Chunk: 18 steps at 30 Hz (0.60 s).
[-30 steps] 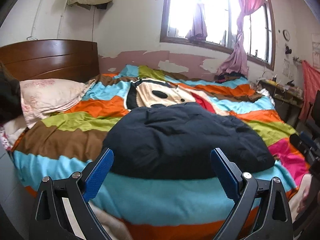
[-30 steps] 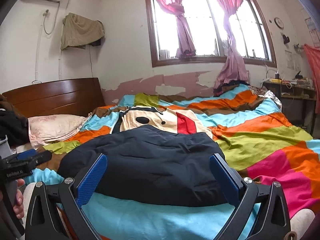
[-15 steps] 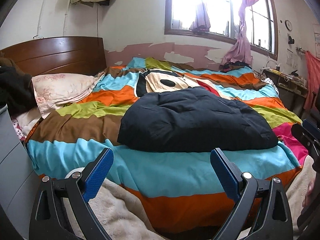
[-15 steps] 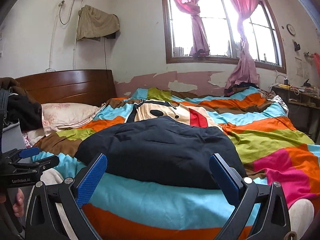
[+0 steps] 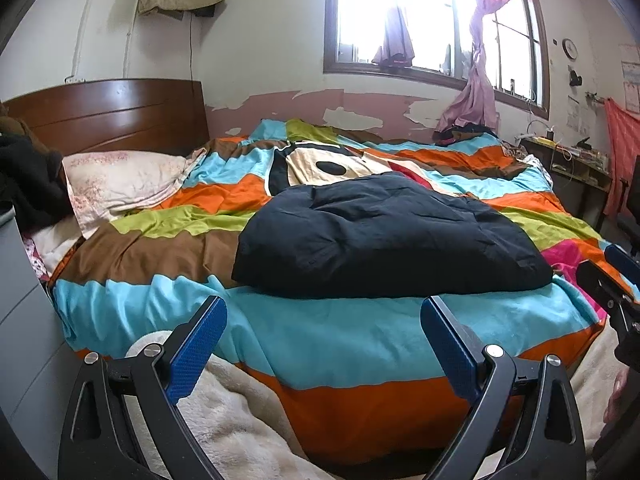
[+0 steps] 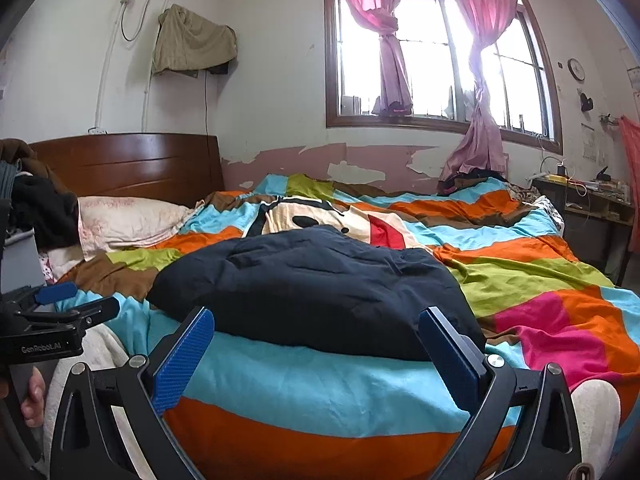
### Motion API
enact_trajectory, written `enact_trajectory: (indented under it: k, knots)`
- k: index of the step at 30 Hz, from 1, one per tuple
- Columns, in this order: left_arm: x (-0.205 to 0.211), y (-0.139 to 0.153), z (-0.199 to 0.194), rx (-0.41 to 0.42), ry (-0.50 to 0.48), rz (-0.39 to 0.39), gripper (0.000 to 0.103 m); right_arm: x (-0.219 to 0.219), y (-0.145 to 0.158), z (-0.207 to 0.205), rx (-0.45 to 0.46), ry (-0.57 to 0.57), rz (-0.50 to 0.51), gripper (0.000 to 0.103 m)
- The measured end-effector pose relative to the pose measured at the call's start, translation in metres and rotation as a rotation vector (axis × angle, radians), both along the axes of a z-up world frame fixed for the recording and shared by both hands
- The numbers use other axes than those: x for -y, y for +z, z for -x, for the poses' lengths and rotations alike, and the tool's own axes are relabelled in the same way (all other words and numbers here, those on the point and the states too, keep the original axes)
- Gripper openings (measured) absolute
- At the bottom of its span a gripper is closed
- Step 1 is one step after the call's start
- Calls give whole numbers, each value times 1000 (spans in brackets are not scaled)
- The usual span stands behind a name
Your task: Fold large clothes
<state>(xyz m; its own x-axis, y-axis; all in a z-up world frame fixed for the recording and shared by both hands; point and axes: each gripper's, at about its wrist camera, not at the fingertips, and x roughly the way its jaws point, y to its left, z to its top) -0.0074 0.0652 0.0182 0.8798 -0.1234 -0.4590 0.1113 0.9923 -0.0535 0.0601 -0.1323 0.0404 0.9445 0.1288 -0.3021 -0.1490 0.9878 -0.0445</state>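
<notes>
A dark navy padded garment (image 5: 384, 236) lies folded in a flat bundle on the striped bedspread (image 5: 320, 332), near the bed's front edge; it also shows in the right wrist view (image 6: 316, 288). My left gripper (image 5: 322, 344) is open and empty, held off the bed's front edge, short of the garment. My right gripper (image 6: 316, 352) is open and empty, also short of the garment. The right gripper shows at the right edge of the left wrist view (image 5: 616, 276). The left gripper shows at the left edge of the right wrist view (image 6: 64, 308).
A pink pillow (image 5: 124, 184) lies by the wooden headboard (image 5: 108, 116) at the left. A beige fleece blanket (image 5: 224, 412) hangs below the bed's front edge. A cluttered desk (image 6: 588, 200) stands at the right wall. A window with pink curtains (image 6: 432, 44) is behind the bed.
Both grippers have pulled back from the garment toward the bed's front edge and now sit lower and farther from it. Both stay open. The garment lies still.
</notes>
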Motion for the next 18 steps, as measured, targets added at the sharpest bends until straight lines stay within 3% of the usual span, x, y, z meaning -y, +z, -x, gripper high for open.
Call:
enact_trajectory:
  k: [18]
  knots:
    - [5,-5,-1,7,-13,-28,95,4,-5,-4,-18,-11,-9,103]
